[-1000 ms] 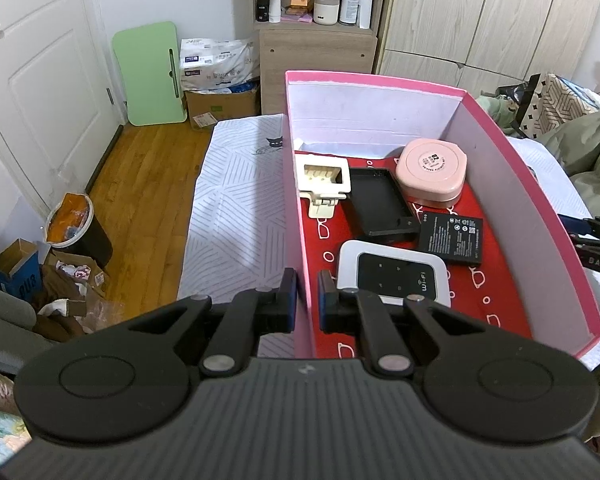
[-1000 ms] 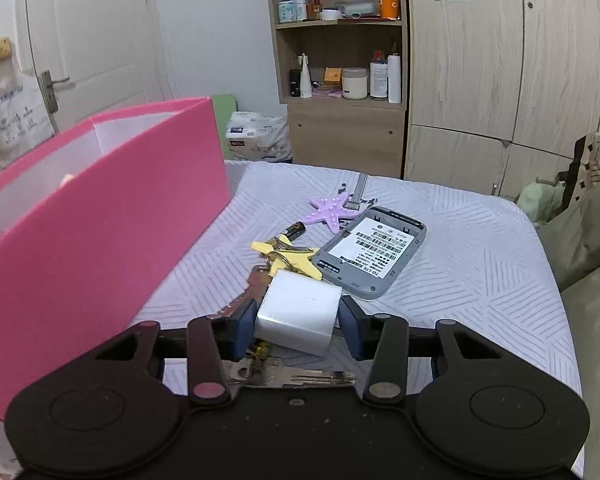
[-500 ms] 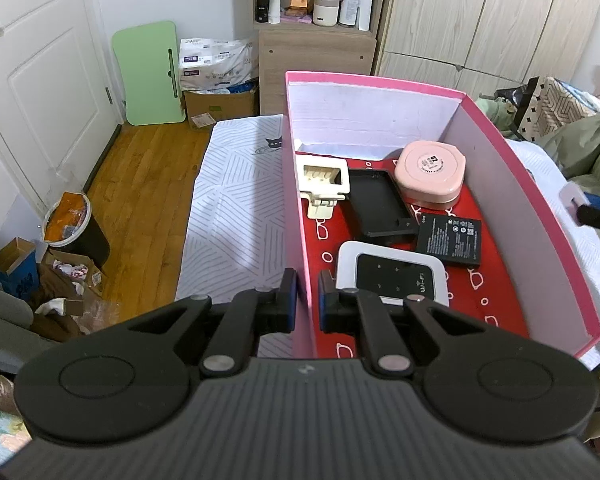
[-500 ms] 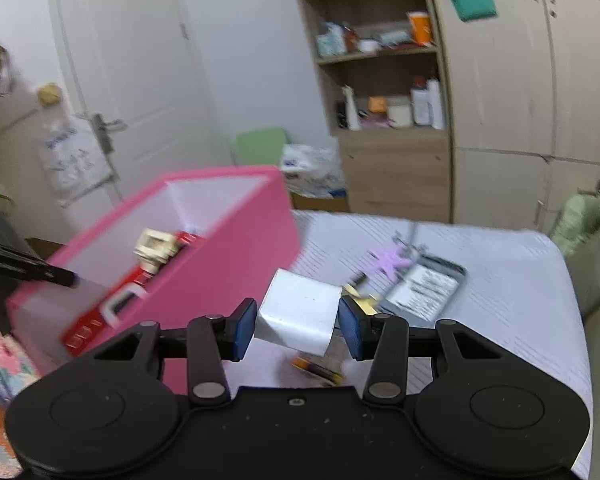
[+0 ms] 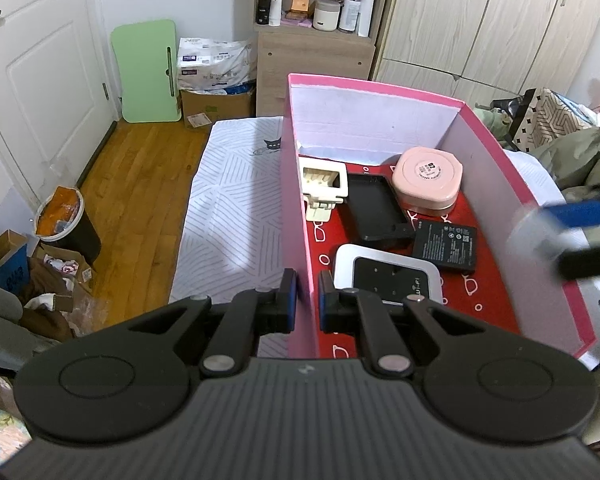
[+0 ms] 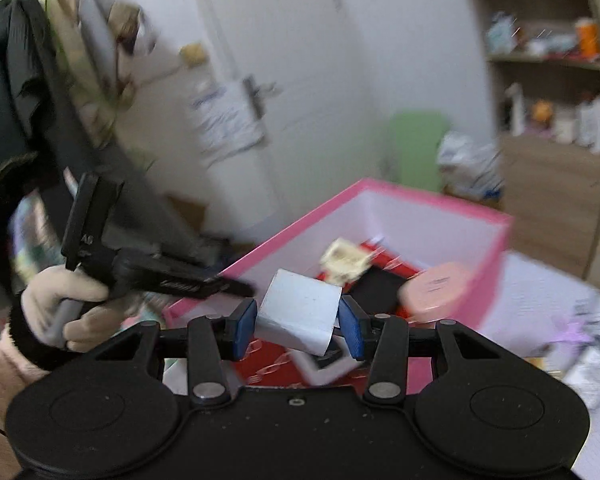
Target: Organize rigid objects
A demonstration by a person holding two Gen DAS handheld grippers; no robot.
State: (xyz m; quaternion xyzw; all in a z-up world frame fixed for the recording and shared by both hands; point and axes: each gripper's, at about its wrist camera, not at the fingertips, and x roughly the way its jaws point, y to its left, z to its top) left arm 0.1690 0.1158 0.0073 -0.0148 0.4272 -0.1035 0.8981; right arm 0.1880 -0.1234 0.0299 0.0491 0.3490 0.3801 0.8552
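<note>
My left gripper [image 5: 304, 294] is shut on the near left wall of the pink box [image 5: 296, 216]. Inside the box lie a cream clip holder [image 5: 324, 184], a black tray [image 5: 374, 210], a pink round case [image 5: 428, 178], a black battery [image 5: 446, 246] and a white wifi router [image 5: 388, 280]. My right gripper [image 6: 298, 322] is shut on a white cube charger [image 6: 300, 314] and hangs over the box's right rim [image 6: 412, 196]. In the left wrist view the right gripper [image 5: 572, 228] shows blurred at the right edge above the box wall.
The box sits on a bed with a white patterned sheet [image 5: 236, 208]. A purple starfish [image 6: 572, 330] and a grey device [image 6: 592, 372] lie blurred on the bed to the right. A gloved hand [image 6: 56, 308] holds the left gripper. Wooden floor, a bin [image 5: 66, 220] and a shelf [image 5: 320, 8] lie beyond.
My right gripper has lifted the white charger off the bed and swung left with it, now over the pink box. The left gripper has held still on the box wall.
</note>
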